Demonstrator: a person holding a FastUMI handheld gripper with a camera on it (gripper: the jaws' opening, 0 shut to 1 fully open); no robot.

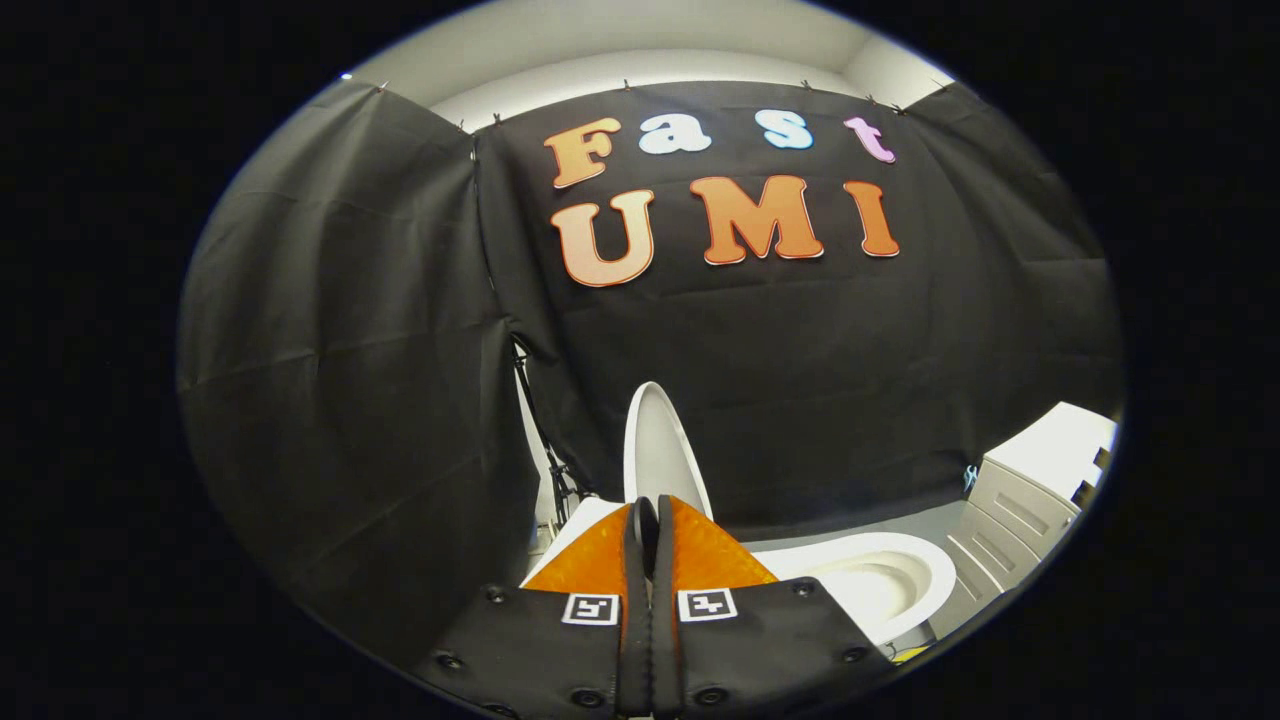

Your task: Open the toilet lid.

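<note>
The white toilet lid [660, 445] stands raised and nearly upright against the black cloth wall, just beyond my fingertips. To its right the white seat and bowl [880, 575] lie uncovered, with the bowl's inside showing. My gripper [645, 512] points at the lid's lower edge. Its fingers [700, 550] are shut against each other with nothing visible between them. Whether the tips touch the lid I cannot tell, because the fingers hide its base.
A white cabinet with drawers [1030, 490] stands to the right of the toilet, close to the bowl. Black cloth walls [350, 380] close in on the left and behind. A dark stand leg [545, 440] shows in the gap between the cloths, left of the lid.
</note>
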